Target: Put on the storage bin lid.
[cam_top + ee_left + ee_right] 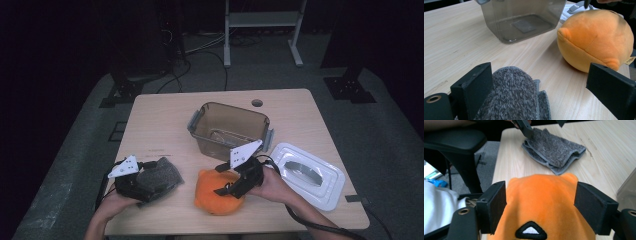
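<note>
While my right gripper (540, 207) straddles the orange plush (220, 191) at lower centre, jaws apart and not yet clamped, my left gripper (544, 87) stands open over the grey cloth (159, 176) at lower left. Both remain outside the empty bin (230, 129); nothing is packed.

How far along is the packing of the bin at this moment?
Done: the white lid lies off beside the clear bin, which looks empty. In hand: the right gripper straddles the orange plush toy; the left gripper sits open over the grey cloth. Left, probably: both into the bin.
</note>
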Available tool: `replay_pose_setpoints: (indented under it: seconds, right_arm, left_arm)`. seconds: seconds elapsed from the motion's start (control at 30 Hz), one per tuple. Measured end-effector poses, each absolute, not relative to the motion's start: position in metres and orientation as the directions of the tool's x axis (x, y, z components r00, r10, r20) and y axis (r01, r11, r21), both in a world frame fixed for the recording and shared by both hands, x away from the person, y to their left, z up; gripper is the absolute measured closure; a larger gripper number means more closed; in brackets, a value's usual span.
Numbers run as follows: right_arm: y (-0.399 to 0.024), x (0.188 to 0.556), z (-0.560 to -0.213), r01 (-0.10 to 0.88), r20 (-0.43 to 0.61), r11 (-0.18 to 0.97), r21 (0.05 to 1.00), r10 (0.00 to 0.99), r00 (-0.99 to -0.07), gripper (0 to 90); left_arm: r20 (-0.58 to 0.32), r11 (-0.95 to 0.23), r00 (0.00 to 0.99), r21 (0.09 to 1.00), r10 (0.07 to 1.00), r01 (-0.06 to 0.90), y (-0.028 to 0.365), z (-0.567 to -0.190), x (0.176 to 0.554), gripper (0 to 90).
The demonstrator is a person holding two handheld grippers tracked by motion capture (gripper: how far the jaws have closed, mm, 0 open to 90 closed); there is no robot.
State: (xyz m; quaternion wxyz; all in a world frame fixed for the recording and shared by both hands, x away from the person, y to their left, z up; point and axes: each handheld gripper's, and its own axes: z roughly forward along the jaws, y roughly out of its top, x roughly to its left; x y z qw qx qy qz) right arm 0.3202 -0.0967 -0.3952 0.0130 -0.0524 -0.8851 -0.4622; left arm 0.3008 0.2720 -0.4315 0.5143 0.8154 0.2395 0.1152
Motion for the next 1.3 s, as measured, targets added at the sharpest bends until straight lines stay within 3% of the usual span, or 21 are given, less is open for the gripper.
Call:
replay_pose_setpoints:
  seconds: [0.5, 0.93, 1.3]
  right_arm:
    - [-0.098, 0.323, -0.423, 0.165, 0.126, 0.576, 0.801, 0.108, -0.986, 48.0]
    - [-0.094, 0.322, -0.415, 0.161, 0.11, 0.616, 0.771, 0.12, -0.987, 68.8]
    - [-0.088, 0.325, -0.398, 0.168, 0.143, 0.623, 0.764, 0.09, -0.986, 74.9]
  left_arm:
    - [-0.055, -0.361, 0.859, 0.892, 0.509, 0.271, 0.271, -0.431, 0.3, 6.1]
    - [-0.053, -0.363, 0.86, 0.892, 0.508, 0.27, 0.271, -0.432, 0.3, 6.1]
    - [-0.053, -0.359, 0.856, 0.893, 0.514, 0.271, 0.273, -0.432, 0.3, 6.1]
